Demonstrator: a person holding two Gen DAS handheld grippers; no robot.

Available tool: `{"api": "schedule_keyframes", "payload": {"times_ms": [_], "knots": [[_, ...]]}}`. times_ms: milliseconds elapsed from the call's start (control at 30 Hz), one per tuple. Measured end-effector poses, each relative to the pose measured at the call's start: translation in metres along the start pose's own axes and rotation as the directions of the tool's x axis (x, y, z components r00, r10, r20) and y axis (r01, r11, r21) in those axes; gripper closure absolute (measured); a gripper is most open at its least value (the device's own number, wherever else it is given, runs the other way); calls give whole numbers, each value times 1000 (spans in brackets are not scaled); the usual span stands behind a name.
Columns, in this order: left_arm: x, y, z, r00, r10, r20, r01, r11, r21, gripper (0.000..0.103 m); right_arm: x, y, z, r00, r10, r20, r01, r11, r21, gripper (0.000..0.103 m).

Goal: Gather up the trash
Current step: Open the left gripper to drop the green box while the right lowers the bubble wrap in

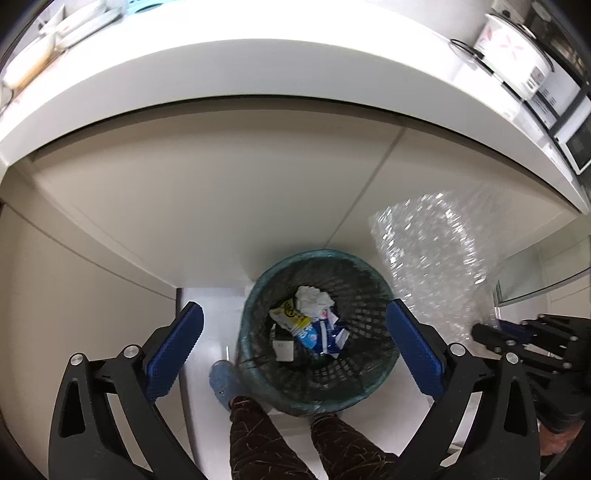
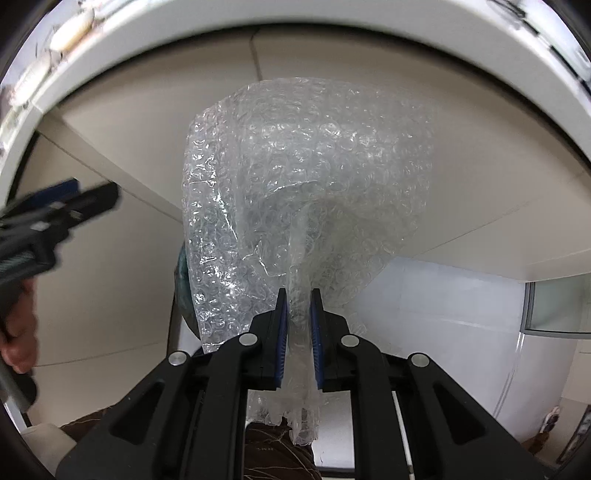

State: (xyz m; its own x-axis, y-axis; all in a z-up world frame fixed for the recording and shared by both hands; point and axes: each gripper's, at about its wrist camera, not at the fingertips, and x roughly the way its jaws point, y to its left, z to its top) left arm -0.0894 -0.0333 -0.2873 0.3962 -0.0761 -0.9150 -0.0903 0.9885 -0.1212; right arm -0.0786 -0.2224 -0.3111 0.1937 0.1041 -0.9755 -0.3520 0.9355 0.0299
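A dark mesh trash bin [image 1: 369, 384] with a green liner stands on the white floor below a counter. Inside lie crumpled white paper [image 1: 314, 297], a yellow wrapper [image 1: 290, 315] and a blue wrapper [image 1: 321, 338]. My left gripper [image 1: 293, 343] is open and empty, high above the bin. My right gripper [image 2: 298, 301] is shut on a sheet of clear bubble wrap [image 2: 306, 177], which hangs to the right of the bin [image 1: 432, 251]. The right gripper also shows in the left wrist view [image 1: 491, 330].
A white countertop [image 1: 258, 70] overhangs beige cabinet doors [image 1: 207, 192] behind the bin. Dishes [image 1: 74, 26] and a rice cooker [image 1: 513, 48] stand on it. The person's legs [image 1: 258, 435] and blue slipper [image 1: 223, 380] are next to the bin.
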Motion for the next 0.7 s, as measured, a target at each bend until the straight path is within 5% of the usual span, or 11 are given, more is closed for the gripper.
{"api": "schedule_keyframes", "payload": {"times_ms": [367,700], "knots": [[1,41,-6,998,15,-68,-16,1000,-21,6,75,28,18,969,-84,-231,64,994,-92,91],[3,55,-2,994,17,-106,-18,1000,-3,6,100,25,36,952,-109,-287,86,992,-91,74]]}}
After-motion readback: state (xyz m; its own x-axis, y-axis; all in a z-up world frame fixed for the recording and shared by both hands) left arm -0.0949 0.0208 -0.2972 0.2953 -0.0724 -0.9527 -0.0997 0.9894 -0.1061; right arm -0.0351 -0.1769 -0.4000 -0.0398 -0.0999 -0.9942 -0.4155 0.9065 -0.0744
